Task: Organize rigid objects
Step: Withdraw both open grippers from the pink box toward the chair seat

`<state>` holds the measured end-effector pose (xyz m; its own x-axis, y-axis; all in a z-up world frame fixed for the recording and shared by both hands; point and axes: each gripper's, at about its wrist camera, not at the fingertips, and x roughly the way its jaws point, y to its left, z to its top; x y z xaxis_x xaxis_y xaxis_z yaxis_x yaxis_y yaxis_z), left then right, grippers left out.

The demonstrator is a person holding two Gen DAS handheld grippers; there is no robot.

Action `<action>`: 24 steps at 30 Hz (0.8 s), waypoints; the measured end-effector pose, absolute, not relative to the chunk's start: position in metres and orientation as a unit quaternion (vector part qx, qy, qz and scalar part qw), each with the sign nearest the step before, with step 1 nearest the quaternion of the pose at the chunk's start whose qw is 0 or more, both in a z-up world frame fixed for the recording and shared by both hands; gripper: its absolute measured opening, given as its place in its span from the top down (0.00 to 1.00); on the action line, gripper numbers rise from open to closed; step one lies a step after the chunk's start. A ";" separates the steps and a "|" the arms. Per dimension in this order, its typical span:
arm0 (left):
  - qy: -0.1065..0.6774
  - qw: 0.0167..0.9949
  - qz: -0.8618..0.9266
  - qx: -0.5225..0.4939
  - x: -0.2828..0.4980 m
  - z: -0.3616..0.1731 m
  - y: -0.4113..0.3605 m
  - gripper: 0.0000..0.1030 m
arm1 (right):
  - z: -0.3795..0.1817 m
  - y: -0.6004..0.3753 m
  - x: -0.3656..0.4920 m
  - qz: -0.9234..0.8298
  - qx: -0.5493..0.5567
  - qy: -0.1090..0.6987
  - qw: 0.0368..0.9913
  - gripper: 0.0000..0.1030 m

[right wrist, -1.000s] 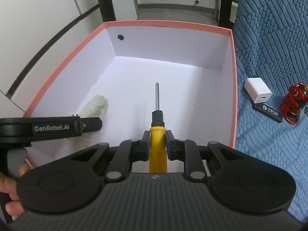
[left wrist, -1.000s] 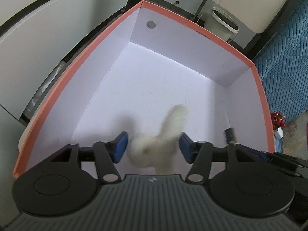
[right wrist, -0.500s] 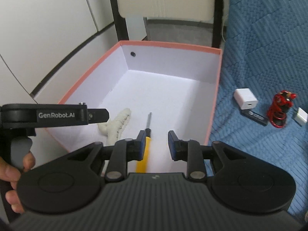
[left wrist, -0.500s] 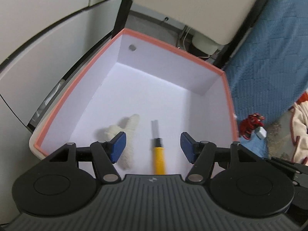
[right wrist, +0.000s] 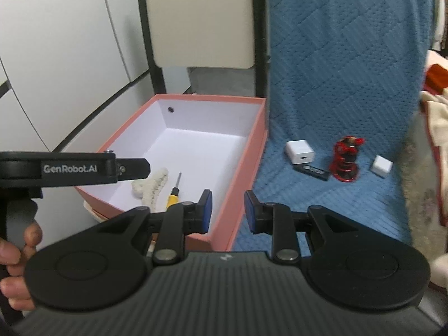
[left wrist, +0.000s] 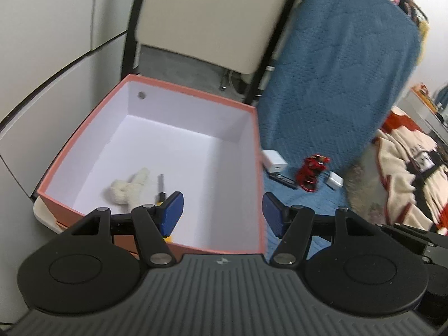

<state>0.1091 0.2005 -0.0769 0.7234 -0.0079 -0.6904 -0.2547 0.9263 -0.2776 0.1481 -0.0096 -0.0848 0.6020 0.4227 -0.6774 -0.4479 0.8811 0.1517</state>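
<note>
Only the right wrist view shows a hand; both grippers' fingers gape, holding nothing.

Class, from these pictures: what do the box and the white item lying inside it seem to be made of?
Box: probably matte cardboard; thin flat walls, sharp folded corners, pink outside, white inside. White item: seemingly soft plush or fleece; fuzzy, nubbly surface and limp shape.
</note>
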 end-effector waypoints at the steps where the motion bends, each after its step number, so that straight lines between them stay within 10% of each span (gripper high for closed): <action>1: 0.364 0.912 0.063 -0.177 0.105 -0.074 0.193 0.34 | -0.083 -0.016 0.144 0.241 -0.015 0.370 0.897 0.73; 24: 0.351 0.927 0.002 -0.131 0.041 -0.065 0.058 0.34 | -0.079 -0.148 0.069 0.165 0.022 0.345 0.924 0.73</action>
